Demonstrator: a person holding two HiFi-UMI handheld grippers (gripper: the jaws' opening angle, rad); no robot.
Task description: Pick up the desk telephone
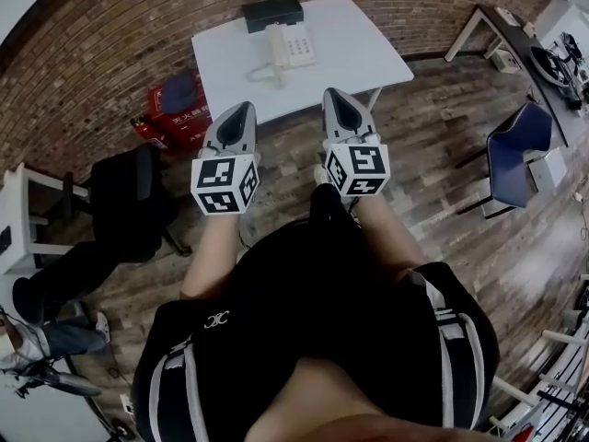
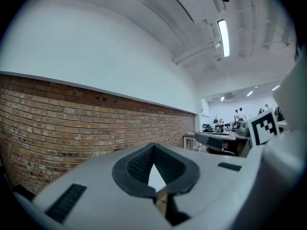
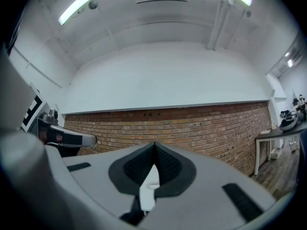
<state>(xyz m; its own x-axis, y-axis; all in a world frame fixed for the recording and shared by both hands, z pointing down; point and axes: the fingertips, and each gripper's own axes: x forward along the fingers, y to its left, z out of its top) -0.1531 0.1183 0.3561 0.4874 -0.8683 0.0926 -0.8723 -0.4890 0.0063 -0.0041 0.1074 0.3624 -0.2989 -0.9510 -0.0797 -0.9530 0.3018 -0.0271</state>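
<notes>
Off to the left of our left jaws, a black office chair (image 1: pixel 129 191) is standing on the wood floor, and a red fire-extinguisher box (image 1: pixel 179 109) is sitting by the table's left edge. We are holding the left gripper (image 1: pixel 245 109) out level with its jaws pressed together and nothing between them (in its own view the ribbed pads (image 2: pixel 139 164) are meeting at the tip, with the brick wall (image 2: pixel 72 119) beyond). Ahead of both pairs of jaws, and well apart from them, the desk telephone (image 1: pixel 287 49) is resting on the white table (image 1: pixel 368 53), its handset lying along its left side and a black box (image 1: pixel 272 12) sitting just behind it. The phone is lying roughly between the lines along which the two grippers are pointing. We are holding the right gripper (image 1: pixel 333 95) beside the left one, its jaws likewise closed on nothing. Farther right of those jaws, a blue chair (image 1: pixel 515 155) is standing.
</notes>
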